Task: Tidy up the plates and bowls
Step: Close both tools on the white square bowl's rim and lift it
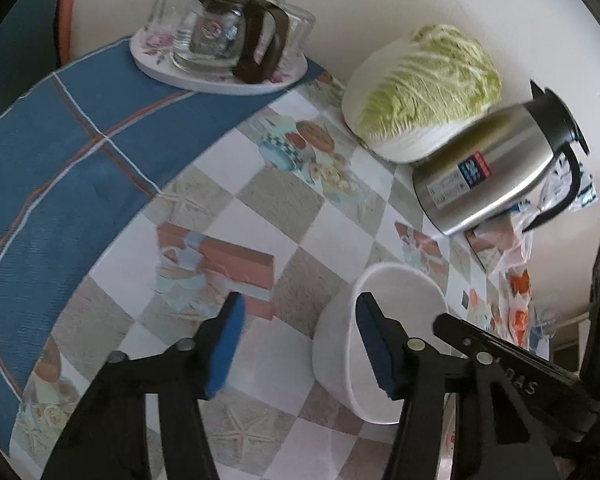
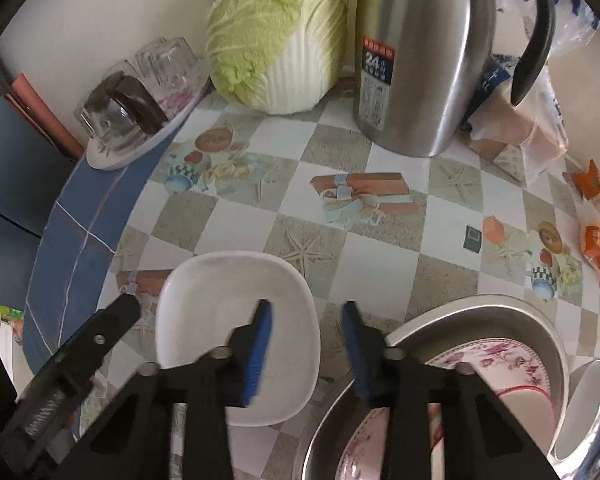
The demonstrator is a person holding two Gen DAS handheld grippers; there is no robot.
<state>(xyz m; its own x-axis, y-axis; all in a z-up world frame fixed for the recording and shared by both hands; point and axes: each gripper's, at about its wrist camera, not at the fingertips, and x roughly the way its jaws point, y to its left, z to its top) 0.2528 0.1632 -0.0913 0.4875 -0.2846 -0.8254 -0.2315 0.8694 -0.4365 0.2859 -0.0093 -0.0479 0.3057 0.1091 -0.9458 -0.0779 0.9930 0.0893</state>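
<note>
One white bowl [image 2: 236, 336] on the checked table [image 2: 340, 240], both tongs open.

The bowl sits empty beside one steel basin [image 2: 480, 316] holding one floral plate [image 2: 504, 364]. The left tongs [image 1: 300, 344] gape with one pad inside the bowl's rim; the right tongs [image 2: 306, 348] gape above the gap between bowl and basin. Behind stand one cabbage [image 2: 276, 32], one steel flask [image 2: 420, 56] and one tray [image 1: 220, 76] of glassware.

The tall stainless-steel thermos jug [image 2: 420, 60] carries a red-and-blue label reading "24". The small print beneath it is too fine to read.
</note>
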